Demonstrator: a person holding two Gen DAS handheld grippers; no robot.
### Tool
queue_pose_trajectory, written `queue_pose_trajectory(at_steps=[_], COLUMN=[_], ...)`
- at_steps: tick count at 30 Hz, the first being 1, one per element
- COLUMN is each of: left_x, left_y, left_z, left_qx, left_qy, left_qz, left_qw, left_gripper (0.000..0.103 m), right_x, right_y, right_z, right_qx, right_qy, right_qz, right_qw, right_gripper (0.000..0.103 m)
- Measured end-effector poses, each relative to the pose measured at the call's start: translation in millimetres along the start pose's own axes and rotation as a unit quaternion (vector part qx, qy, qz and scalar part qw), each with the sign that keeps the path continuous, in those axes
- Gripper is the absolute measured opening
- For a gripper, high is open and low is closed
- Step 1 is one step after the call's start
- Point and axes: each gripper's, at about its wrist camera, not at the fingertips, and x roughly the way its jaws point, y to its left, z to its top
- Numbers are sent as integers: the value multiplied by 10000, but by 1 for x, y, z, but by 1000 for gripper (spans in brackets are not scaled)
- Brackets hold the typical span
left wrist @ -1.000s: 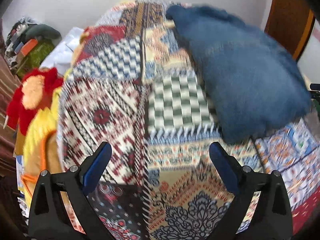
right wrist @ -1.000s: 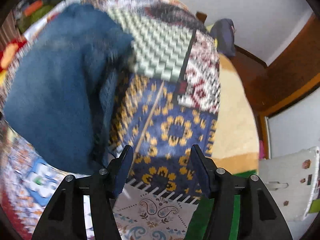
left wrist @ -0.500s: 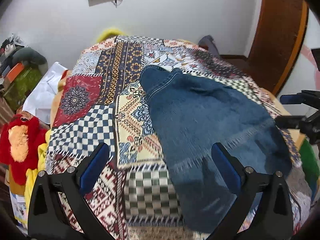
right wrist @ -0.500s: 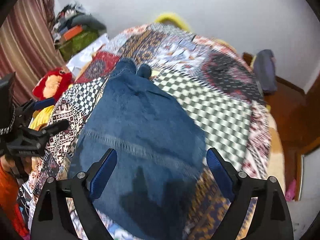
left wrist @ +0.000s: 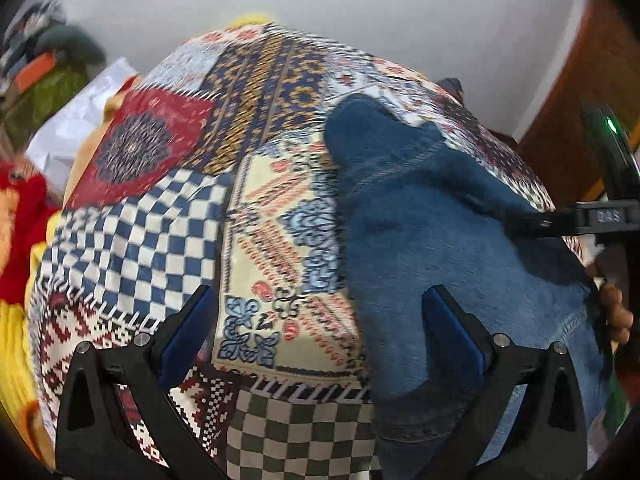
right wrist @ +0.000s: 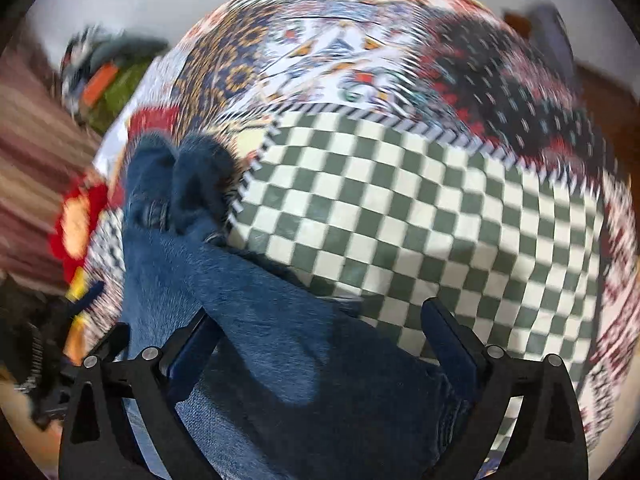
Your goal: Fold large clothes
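Spreading wide within the last second, right gripper (right wrist: 320, 344) holds nothing; jeans (right wrist: 256, 320) lie beneath its jaws, released onto patchwork bedspread (right wrist: 400, 216), legs running to 11 o'clock. Fold likely just laid. Left gripper (left wrist: 320, 332): jaws parted, empty, tilted downward over the jeans' 9 o'clock edge.
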Motion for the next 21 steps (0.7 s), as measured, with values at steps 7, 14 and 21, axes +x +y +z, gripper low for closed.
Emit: queue_pose_trajectory(at_steps=[7, 14, 21], left_x=[-19, -55, -84], left_y=[4, -2, -11], left_z=[-8, -17, -24], left_qx=[59, 360, 301], left_qy=[-82, -273, -300], left_qz=[421, 483, 56], left_qw=[9991, 9978, 9991], left_gripper=[103, 103, 103], right_x=[-48, -103, -131], right_y=[-12, -27, -15], right_z=[-22, -58, -105], right_qx=[-294, -353, -444], right_qy=[-616, -824, -1001], right_qz=[-1221, -873, -301], right_qw=[9902, 9921, 9935], right_gripper=[97, 97, 97])
